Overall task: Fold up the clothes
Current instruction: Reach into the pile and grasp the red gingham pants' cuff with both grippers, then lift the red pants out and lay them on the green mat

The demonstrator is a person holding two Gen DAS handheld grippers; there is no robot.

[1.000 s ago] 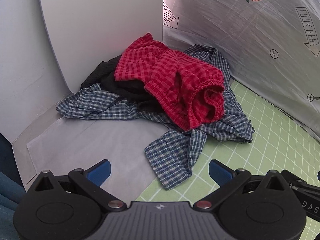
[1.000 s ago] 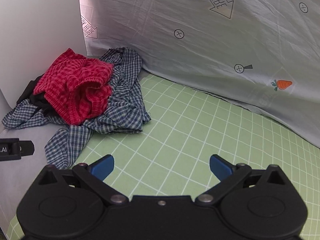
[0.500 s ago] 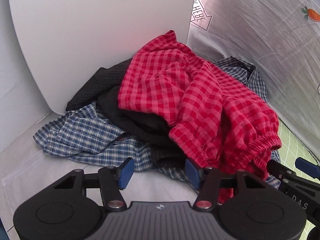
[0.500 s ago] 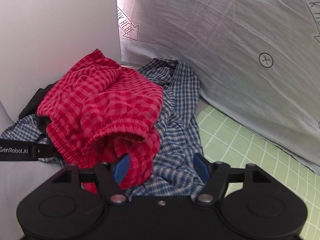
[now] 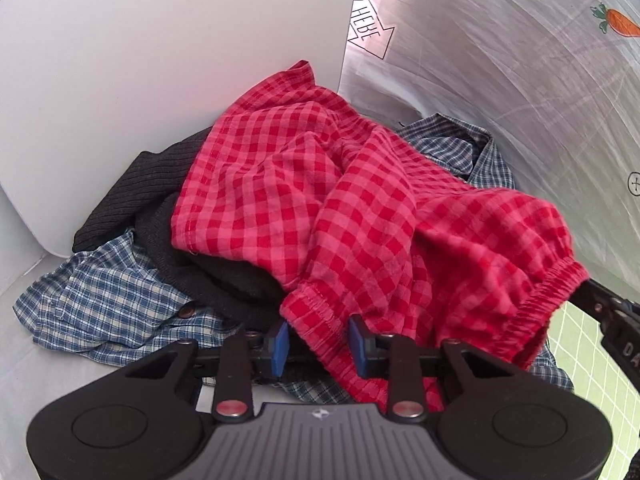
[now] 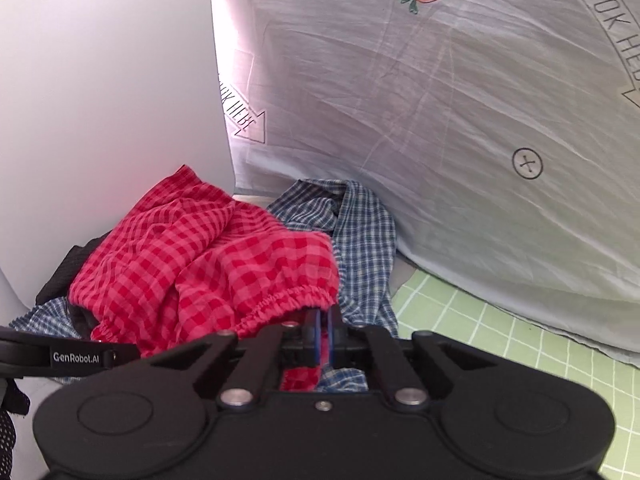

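Red checked shorts lie on top of a heap, over a black knit garment and a blue checked shirt. My left gripper is closing, with the near part of the shorts' elastic waistband between its blue pads; the pads do not pinch it tight. In the right wrist view the shorts fill the lower left. There my right gripper is shut on the other part of the waistband, a sliver of red cloth between its pads.
A white board stands behind the heap on the left. A grey sheet printed with carrots and arrows hangs behind and to the right. A green grid mat lies to the right of the clothes.
Both grippers came in close to the heap from farther back over the mat. Their jaws went from wide apart to narrow, and the right one closed on the red waistband.
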